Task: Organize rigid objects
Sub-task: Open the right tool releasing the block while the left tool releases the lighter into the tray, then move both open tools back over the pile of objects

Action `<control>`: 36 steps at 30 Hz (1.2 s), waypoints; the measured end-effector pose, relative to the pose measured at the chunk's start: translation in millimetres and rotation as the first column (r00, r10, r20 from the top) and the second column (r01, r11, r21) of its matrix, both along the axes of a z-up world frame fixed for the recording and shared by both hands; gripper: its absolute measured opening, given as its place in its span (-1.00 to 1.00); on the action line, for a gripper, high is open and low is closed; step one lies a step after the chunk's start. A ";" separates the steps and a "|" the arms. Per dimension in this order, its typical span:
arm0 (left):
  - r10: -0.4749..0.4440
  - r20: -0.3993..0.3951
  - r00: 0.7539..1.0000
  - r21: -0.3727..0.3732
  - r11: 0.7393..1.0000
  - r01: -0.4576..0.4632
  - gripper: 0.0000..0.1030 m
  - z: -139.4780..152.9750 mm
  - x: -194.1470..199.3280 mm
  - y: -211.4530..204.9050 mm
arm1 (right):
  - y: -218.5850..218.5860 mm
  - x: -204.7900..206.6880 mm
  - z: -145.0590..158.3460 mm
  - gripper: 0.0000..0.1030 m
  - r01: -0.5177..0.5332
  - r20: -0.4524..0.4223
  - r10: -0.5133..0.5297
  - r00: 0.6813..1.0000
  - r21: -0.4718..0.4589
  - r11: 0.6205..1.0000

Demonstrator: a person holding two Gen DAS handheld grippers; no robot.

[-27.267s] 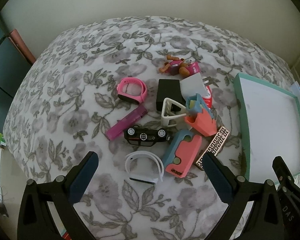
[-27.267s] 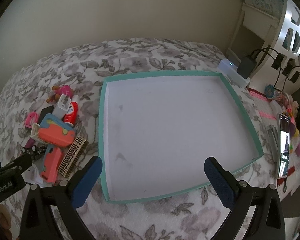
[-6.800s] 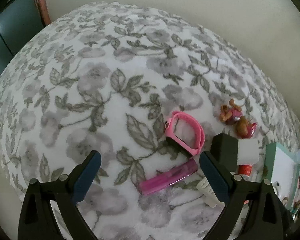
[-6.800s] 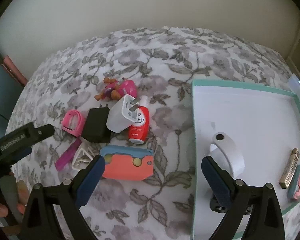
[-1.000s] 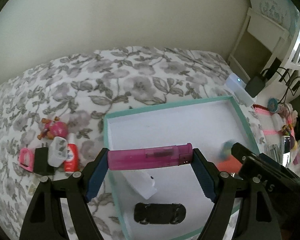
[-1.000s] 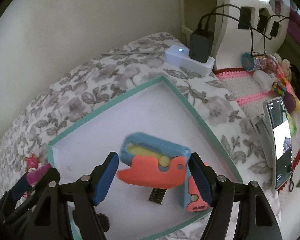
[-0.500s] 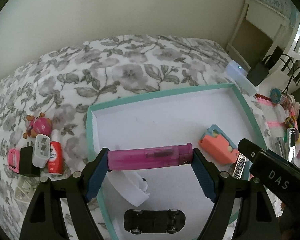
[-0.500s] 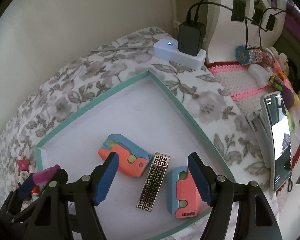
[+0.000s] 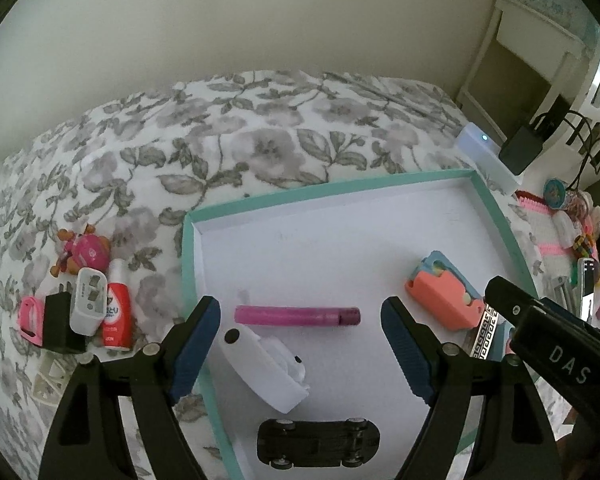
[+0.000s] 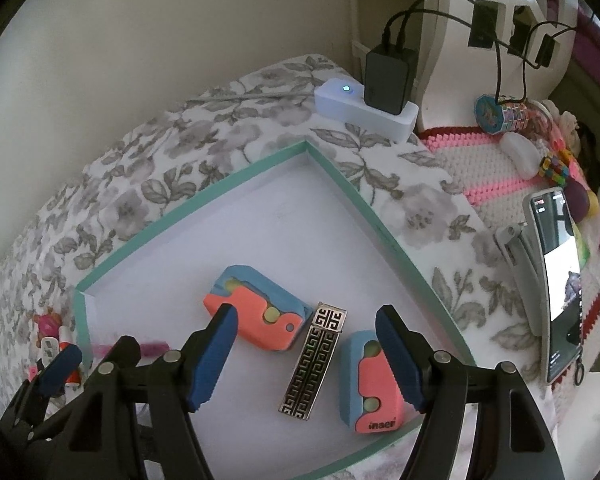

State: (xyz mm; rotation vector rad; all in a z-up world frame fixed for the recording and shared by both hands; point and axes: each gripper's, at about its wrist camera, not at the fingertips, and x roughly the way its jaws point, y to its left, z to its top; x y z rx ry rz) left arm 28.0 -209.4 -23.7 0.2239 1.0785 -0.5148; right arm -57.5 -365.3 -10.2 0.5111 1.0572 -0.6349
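Bedroom corner, daylight.
A floral bedspread (image 9: pixel 260 148) is bounded by a plain cream wall (image 9: pixel 260 20); white shelving (image 10: pixel 500 12) is seen at right.

Left wrist view looks steeply down along the left gripper (image 9: pixel 300 344), close above the shallow white tray with a teal rim (image 9: pixel 328 191) on the grey floral bedspread (image 9: pixel 236 136); wall at top, white shelf unit far right. Right wrist view, also tilted steeply down and close, hangs over the tray's right part (corner pointing away), facing the white power strip with a black adapter (image 10: pixel 366 108). Both views share the tray floor, the coral-and-blue plastic block (image 9: pixel 444 300) (image 10: pixel 260 312), the silver patterned bar (image 9: pixel 485 336) (image 10: pixel 314 364), the power strip. Each view catches the other gripper at its edge.
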 end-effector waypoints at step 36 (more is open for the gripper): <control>0.291 0.050 0.955 -0.008 0.957 -0.291 0.83 21.4 29.4 81.0 | 25.1 9.6 17.6 0.64 -0.081 0.049 0.083 0.995 -0.031 0.996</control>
